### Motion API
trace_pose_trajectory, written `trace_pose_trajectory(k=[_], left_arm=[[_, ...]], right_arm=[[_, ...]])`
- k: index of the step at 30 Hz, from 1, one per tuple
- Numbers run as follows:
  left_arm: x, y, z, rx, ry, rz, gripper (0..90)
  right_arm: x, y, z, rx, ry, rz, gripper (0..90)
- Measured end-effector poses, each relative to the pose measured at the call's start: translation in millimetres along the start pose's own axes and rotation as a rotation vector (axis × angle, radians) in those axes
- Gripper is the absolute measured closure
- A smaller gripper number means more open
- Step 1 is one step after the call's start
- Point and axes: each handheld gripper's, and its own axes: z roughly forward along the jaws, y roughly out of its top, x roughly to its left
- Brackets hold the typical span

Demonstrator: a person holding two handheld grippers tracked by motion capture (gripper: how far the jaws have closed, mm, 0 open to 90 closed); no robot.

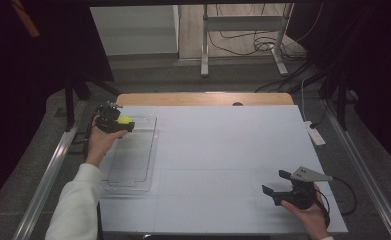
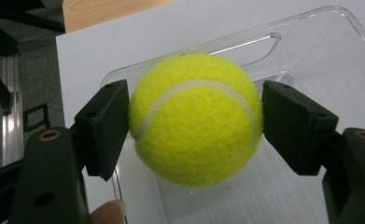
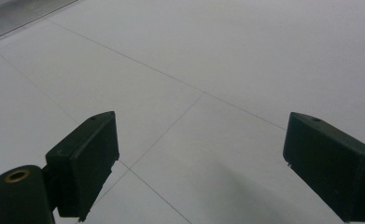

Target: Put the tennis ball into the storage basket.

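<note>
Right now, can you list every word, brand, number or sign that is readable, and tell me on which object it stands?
None can be read.
tennis ball: white seam, no brand showing.
clear tray: no label.
white table: thin lines, no writing.

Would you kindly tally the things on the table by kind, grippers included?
Tennis ball: 1
Clear tray: 1
Grippers: 2, the left gripper shut on the ball over the tray, the right gripper open
Total: 4
</note>
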Motion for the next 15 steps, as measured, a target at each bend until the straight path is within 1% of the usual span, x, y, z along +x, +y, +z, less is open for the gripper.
trace_pose_trajectory(k=[5, 11, 15], left_arm=[[0.3, -1.4, 3.4, 0.014, 0.0, 0.001, 27.1], [-0.7, -1.2, 5.2, 0.02, -0.005, 0.0, 27.1], [-0.3, -1.6, 7.2, 0.03, 0.0, 0.003, 27.1]], right_arm=[[0.0, 0.0, -0.1, -0.001, 0.0, 0.0, 10.7], [-0.2, 0.0, 0.1, -0.001, -0.002, 0.002, 10.6], [-0.3, -0.1, -0.3, -0.002, -0.002, 0.001, 10.6]])
